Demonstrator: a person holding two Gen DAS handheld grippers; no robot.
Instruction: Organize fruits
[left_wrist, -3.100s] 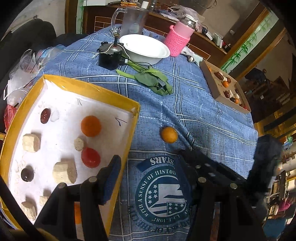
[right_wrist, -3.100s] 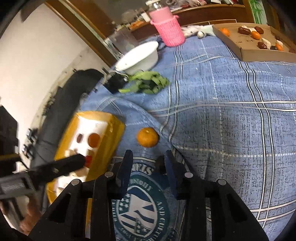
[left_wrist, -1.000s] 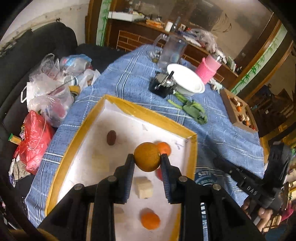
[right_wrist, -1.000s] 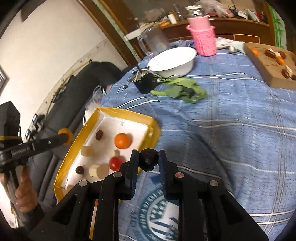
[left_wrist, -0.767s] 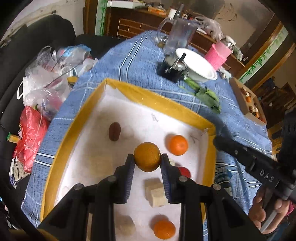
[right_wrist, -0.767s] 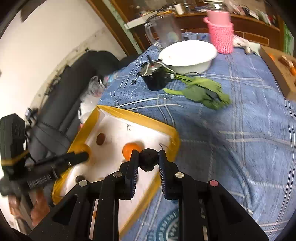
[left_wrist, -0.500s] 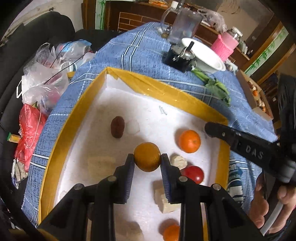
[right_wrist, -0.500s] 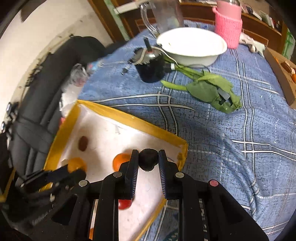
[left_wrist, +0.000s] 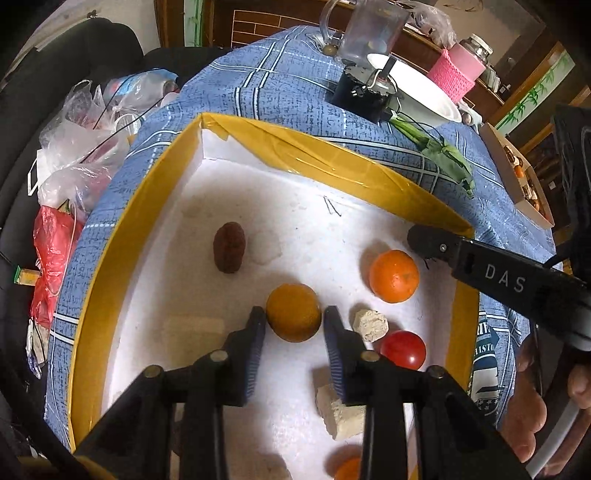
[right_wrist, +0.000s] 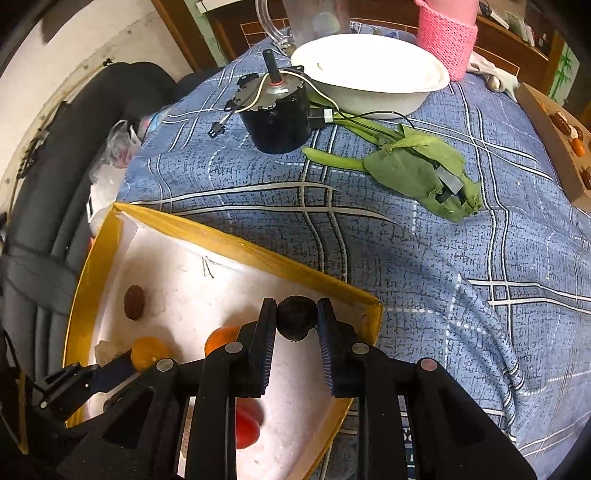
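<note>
My left gripper (left_wrist: 294, 317) stands low over the white floor of the yellow-rimmed tray (left_wrist: 325, 155). An orange (left_wrist: 293, 312) sits between its fingers, which have small gaps on both sides. My right gripper (right_wrist: 296, 318) is shut on a dark round fruit (right_wrist: 296, 321) above the tray's near right corner (right_wrist: 364, 306). In the tray lie another orange (left_wrist: 394, 275), a red tomato (left_wrist: 403, 349), a brown date (left_wrist: 229, 246) and several beige chunks (left_wrist: 370, 320). The right gripper's finger (left_wrist: 480, 266) shows in the left wrist view.
A black motor (right_wrist: 275, 118), a white bowl (right_wrist: 369, 74), a green cloth pouch (right_wrist: 413, 166), a pink-sleeved jar (right_wrist: 447, 33) and a clear jug stand beyond the tray on the blue cloth. A cardboard tray of fruit (right_wrist: 561, 140) is far right. Plastic bags (left_wrist: 81, 147) lie off the left edge.
The left gripper has lowered the orange to the tray floor and its fingers have parted slightly. The right gripper has moved over the tray's corner with the dark fruit.
</note>
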